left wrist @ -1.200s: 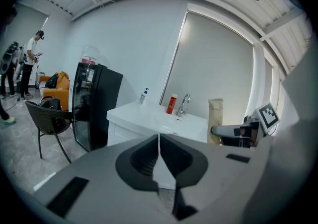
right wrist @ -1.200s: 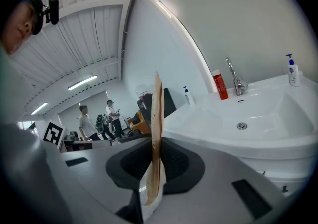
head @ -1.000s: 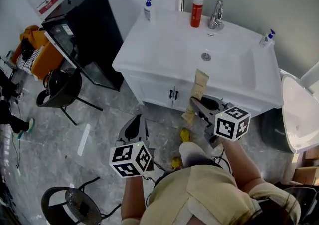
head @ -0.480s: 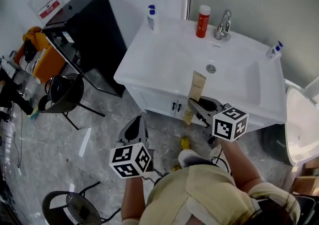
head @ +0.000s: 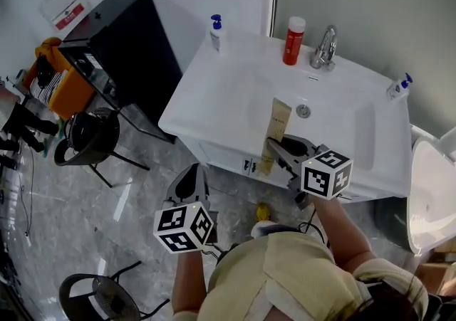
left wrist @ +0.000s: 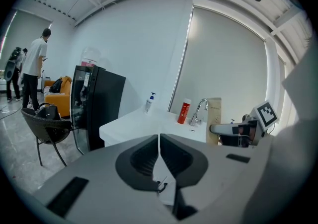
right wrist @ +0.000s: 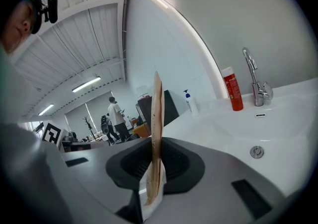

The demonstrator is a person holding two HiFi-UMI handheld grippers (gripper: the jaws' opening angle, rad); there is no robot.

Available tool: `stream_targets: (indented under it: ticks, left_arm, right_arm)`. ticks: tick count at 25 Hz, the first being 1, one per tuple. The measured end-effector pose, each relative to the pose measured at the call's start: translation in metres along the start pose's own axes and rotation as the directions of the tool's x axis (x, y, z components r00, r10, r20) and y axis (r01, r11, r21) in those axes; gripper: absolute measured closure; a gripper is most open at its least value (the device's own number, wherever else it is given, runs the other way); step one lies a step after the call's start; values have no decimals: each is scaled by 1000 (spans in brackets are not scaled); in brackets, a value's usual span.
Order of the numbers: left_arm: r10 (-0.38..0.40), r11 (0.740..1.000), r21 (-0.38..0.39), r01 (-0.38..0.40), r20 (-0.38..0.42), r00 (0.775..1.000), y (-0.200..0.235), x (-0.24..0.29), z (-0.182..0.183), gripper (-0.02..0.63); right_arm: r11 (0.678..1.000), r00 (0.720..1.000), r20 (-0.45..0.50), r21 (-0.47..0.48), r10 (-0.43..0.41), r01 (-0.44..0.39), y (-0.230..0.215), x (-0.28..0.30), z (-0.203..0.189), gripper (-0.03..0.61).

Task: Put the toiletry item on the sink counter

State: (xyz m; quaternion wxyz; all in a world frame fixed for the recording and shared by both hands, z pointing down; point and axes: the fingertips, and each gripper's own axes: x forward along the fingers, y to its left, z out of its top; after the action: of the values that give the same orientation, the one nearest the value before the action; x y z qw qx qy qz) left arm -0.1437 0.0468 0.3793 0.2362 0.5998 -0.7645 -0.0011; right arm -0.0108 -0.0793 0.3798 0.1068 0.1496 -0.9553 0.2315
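The left gripper is pointing toward 12 o'clock in the head view and dipping slightly. Its jaws are meeting tip to tip with nothing between them. The left cube is riding at its 6 o'clock end, and the left forearm is running up bare from 6 o'clock.

The right gripper is pointing toward 10 o'clock. Its jaws are clamping the lower end of a flat tube, which is standing edge-on between the pads. The right cube is sitting at its 4 o'clock end, and the right forearm is reaching in bare from 5 o'clock.

The two grippers are well apart, with the right one at 2 o'clock of the left.
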Motion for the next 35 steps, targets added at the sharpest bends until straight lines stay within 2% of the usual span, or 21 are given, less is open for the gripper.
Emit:
stream_targets:
  ticks: [22, 35]
  left_arm:
    - [34, 999, 38, -34, -1, 999, -34, 96, 24, 569]
    - [17, 999, 40, -17, -6, 1000, -38, 117, 30, 569]
  right_arm:
    - [999, 999, 0, -1, 51, -51, -92, 33, 43, 512]
    - [999, 999, 1, -5, 48, -48, -105, 41, 50, 512]
